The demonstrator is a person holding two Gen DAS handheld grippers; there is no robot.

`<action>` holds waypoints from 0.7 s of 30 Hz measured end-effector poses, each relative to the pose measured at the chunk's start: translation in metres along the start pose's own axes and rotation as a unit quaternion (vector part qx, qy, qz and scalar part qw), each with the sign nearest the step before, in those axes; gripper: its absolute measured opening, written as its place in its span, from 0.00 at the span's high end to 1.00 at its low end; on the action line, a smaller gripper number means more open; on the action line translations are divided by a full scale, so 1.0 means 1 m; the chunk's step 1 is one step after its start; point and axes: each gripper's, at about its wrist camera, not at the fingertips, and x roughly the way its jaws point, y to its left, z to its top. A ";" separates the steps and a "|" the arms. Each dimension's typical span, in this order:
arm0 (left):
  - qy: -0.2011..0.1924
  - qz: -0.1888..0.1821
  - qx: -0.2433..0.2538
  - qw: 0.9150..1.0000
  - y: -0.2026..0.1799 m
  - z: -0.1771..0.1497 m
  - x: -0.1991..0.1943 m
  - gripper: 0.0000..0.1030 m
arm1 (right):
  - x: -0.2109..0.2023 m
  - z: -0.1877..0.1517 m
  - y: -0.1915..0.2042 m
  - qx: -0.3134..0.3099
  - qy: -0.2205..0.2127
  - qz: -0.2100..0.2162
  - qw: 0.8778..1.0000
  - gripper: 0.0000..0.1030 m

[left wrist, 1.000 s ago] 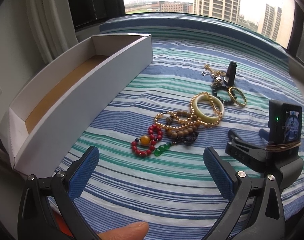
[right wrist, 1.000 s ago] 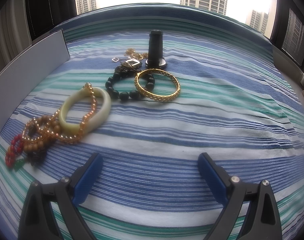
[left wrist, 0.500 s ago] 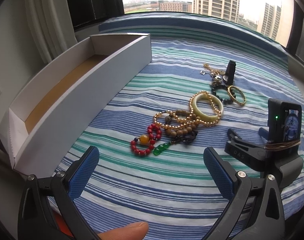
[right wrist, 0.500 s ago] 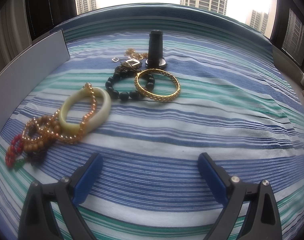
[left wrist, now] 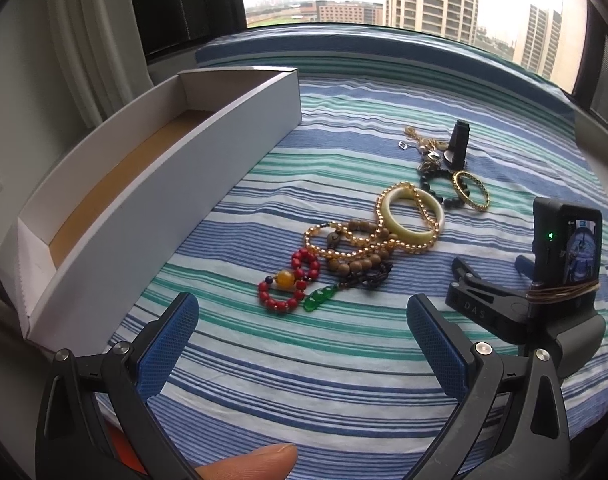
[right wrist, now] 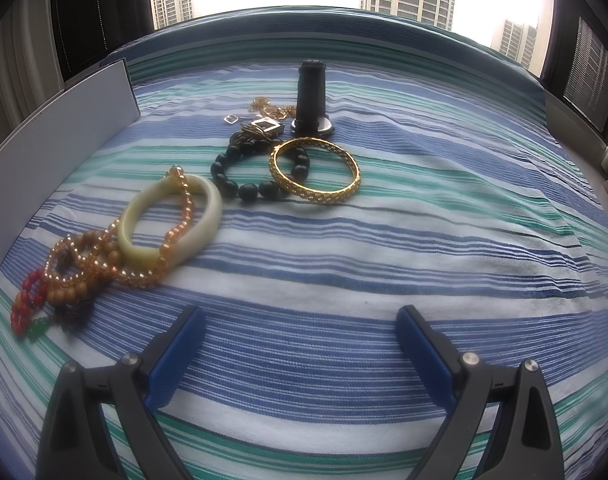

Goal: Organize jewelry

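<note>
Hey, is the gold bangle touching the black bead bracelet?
Touching. The right wrist view shows the gold bangle lying across the black bead bracelet, with dark beads visible inside its ring.

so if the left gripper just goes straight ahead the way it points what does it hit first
Probably the red bead bracelet with the amber bead, with the green leaf-shaped pendant just beside it. The open left gripper has only bare striped cloth before them, though depth is unclear.

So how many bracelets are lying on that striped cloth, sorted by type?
Beaded bracelets: 4 (red, amber, brown wooden, dark green)
Solid bangles: 2 (cream, gold)
Total: 6
The small tangle by the black watch is too jumbled to count.
</note>
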 end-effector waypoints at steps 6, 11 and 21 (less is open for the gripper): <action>0.005 0.002 0.001 1.000 0.000 -0.002 0.002 0.00 | 0.000 0.000 0.000 0.000 0.000 0.000 1.000 0.05; 0.005 0.003 0.002 1.000 -0.001 -0.001 0.002 0.00 | 0.000 0.000 0.000 0.000 0.000 0.000 1.000 0.05; 0.006 0.005 0.000 1.000 0.001 -0.001 0.004 0.00 | 0.000 0.000 0.000 0.000 0.000 0.000 1.000 0.05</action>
